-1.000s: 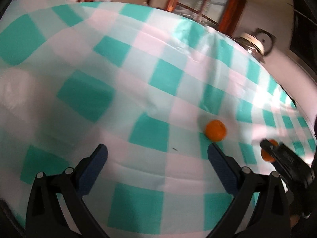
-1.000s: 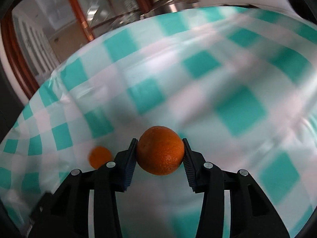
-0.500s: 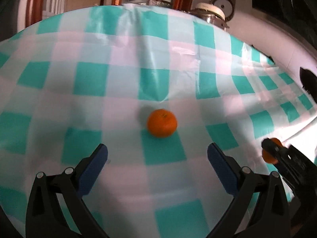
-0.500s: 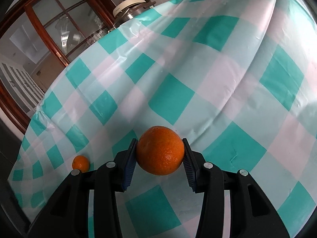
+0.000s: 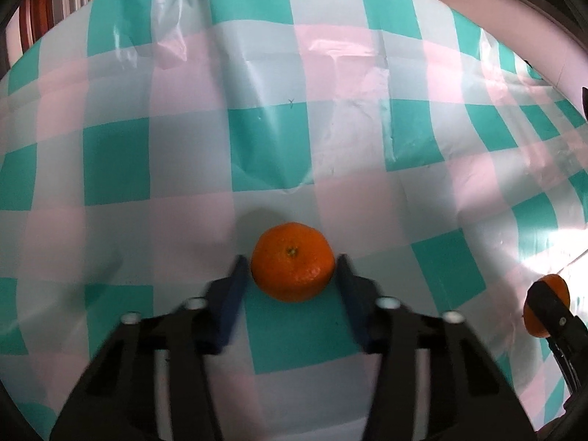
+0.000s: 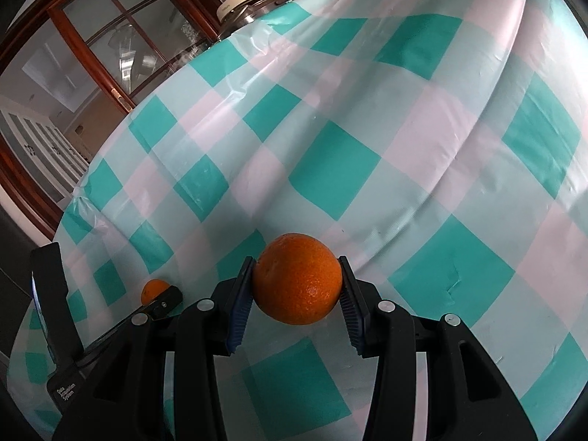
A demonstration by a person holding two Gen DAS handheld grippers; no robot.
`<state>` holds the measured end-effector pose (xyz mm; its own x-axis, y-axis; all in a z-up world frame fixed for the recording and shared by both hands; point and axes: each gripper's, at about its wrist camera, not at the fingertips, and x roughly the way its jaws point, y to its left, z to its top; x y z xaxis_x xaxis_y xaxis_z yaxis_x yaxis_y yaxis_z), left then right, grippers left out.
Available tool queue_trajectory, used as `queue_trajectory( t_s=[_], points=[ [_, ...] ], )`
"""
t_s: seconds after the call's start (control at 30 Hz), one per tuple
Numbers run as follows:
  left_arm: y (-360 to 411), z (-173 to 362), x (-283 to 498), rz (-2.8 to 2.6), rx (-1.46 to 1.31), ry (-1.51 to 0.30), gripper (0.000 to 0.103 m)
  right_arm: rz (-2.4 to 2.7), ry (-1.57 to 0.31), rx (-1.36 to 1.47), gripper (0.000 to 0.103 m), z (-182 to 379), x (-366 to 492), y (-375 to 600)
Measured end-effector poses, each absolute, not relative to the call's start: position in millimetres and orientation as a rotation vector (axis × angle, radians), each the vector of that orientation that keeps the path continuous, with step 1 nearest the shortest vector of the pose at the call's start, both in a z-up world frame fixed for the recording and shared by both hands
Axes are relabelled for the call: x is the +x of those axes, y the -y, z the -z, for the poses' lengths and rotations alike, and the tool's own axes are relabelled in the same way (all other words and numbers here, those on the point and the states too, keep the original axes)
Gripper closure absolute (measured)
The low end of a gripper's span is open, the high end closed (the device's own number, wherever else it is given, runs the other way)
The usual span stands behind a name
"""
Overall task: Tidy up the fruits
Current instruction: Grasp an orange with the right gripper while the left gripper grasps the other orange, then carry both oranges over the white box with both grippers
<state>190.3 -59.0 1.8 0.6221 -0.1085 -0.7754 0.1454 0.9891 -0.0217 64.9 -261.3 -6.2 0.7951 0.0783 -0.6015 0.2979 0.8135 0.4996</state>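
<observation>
In the left wrist view a small orange mandarin (image 5: 293, 261) sits on the teal, pink and white checked tablecloth (image 5: 257, 73). My left gripper (image 5: 290, 275) has closed its blue pads onto both sides of it. In the right wrist view my right gripper (image 6: 297, 286) is shut on a larger orange (image 6: 297, 282) and holds it above the cloth. That orange also shows at the right edge of the left wrist view (image 5: 547, 305). The mandarin with the left gripper's finger shows at the lower left of the right wrist view (image 6: 154, 290).
A white and steel cooker (image 6: 253, 3) stands beyond the table's far edge, near a wood-framed glass door (image 6: 95, 47). The tablecloth is wrinkled with a raised fold (image 5: 290, 180) just beyond the mandarin.
My left gripper moved forward to the mandarin and closed on it from wide open. My right gripper keeps its grip on the orange and has shifted slightly.
</observation>
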Motion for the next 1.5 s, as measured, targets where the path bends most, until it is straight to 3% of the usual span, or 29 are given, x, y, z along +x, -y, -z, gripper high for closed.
queue_trajectory(
  t_s=[0.33,0.7,1.5],
  points=[
    [16,-20,150,0.108,-0.09,-0.799,0.061,0.098,-0.64,0.598,0.059,7,65,261],
    [-36,-15,7,0.084,-0.151,-0.791,0.061,0.086,-0.645,0.611,0.059,9,66,261],
    [-31,-18,10,0.13,-0.142,-0.793,0.061,0.073,-0.633,0.639,0.059,5,63,266]
  ],
)
